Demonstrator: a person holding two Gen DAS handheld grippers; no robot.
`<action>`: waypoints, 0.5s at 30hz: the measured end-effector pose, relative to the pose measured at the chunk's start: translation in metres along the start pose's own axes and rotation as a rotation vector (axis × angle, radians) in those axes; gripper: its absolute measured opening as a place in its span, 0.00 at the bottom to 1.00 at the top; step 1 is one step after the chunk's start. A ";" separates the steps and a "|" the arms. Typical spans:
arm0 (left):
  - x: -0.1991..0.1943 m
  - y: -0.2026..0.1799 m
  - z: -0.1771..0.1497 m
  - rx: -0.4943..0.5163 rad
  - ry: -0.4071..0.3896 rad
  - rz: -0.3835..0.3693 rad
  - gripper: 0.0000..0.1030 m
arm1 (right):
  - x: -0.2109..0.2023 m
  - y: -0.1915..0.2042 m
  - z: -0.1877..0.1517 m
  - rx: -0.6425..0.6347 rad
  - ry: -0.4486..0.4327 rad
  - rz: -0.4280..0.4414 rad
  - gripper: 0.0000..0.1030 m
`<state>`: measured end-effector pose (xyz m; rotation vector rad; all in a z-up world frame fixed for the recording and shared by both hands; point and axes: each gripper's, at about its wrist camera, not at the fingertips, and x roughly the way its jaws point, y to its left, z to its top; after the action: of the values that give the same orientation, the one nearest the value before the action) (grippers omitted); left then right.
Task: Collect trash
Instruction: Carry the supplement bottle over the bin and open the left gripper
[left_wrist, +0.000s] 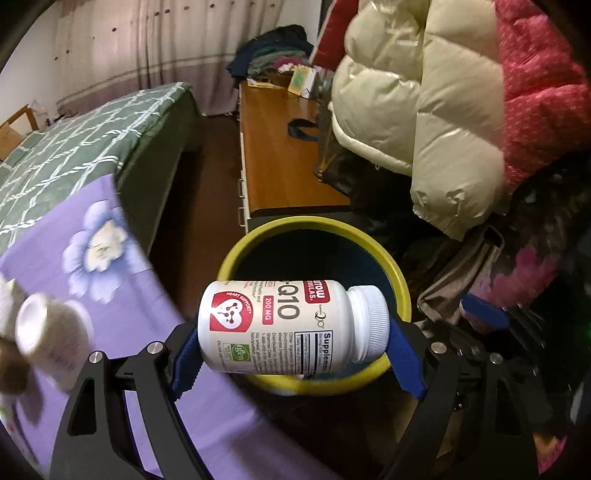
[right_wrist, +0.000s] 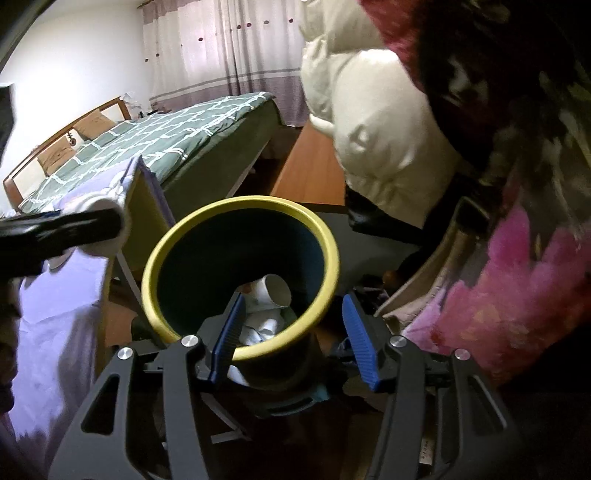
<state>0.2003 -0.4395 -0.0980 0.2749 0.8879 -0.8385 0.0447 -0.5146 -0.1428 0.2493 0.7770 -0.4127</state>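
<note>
Holding the supplement bottle (left_wrist: 291, 326) clamped in our left gripper (left_wrist: 295, 350) above the yellow-rimmed bin (left_wrist: 314, 227), we have yet to drop it; our right gripper (right_wrist: 291, 332) gapes empty above trash (right_wrist: 271, 295) already binned; another bottle (left_wrist: 51, 338) waits.

This is a bedroom in a home. A wide bed under a green quilt crossed with white lines (right_wrist: 162, 136) has a wooden headboard (right_wrist: 62, 136) against a white wall. Pale full-length curtains with a mauve band (right_wrist: 229, 48) hang behind it. A long low orange-brown wooden cabinet (left_wrist: 284, 147) runs alongside, with folded clothes heaped at its far end (left_wrist: 273, 51). A cream quilted puffer jacket (left_wrist: 417, 110) and a pink fuzzy garment (left_wrist: 539, 103), perhaps a robe, hang close by.
</note>
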 end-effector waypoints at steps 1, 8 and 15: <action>0.009 -0.005 0.005 0.005 0.007 0.004 0.80 | 0.001 -0.002 -0.001 0.004 0.004 0.000 0.51; 0.028 -0.008 0.024 -0.007 -0.009 0.050 0.93 | 0.004 -0.004 -0.005 0.008 0.018 0.002 0.51; -0.045 0.013 -0.003 -0.057 -0.128 0.102 0.95 | 0.006 0.015 -0.003 -0.015 0.022 0.034 0.51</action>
<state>0.1926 -0.4059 -0.0664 0.2125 0.7708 -0.7273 0.0531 -0.5018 -0.1486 0.2534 0.7964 -0.3726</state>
